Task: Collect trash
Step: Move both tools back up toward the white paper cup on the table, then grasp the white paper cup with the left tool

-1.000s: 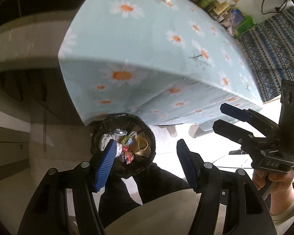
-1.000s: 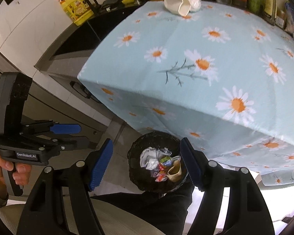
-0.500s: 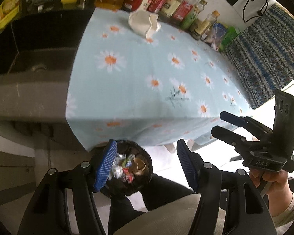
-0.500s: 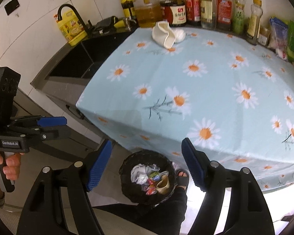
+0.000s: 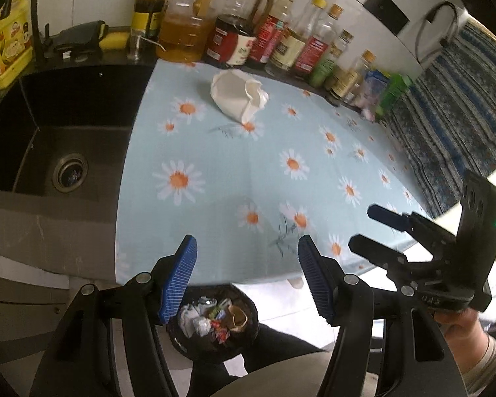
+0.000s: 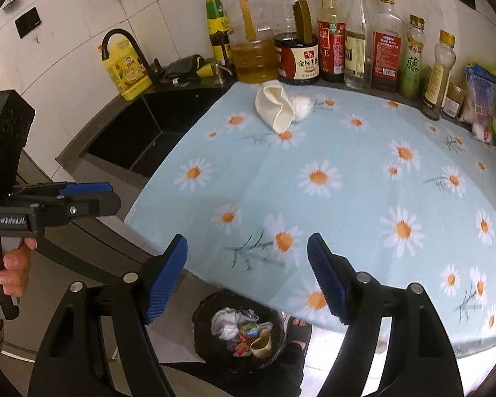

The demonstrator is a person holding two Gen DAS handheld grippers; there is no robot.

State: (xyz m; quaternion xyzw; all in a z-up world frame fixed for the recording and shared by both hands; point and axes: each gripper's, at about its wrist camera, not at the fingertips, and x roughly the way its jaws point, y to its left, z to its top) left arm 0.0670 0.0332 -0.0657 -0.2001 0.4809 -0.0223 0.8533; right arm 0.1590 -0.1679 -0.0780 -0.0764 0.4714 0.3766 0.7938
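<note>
Hovering over the near edge of the daisy-print tablecloth [image 6: 363, 172], the left gripper [image 5: 246, 279] hangs with its blue pads apart and nothing between them, while the right gripper [image 6: 248, 276] sits alongside it, empty too, its jaws spreading wider. Far across the cloth lies a crumpled white paper cup [image 6: 274, 109], tipped on its side with a white wad of tissue [image 6: 301, 107] touching it, just in front of the row of bottles [image 6: 357, 36]. Below the table edge stands the black trash bin [image 6: 239, 330], holding wrappers and paper.
</note>
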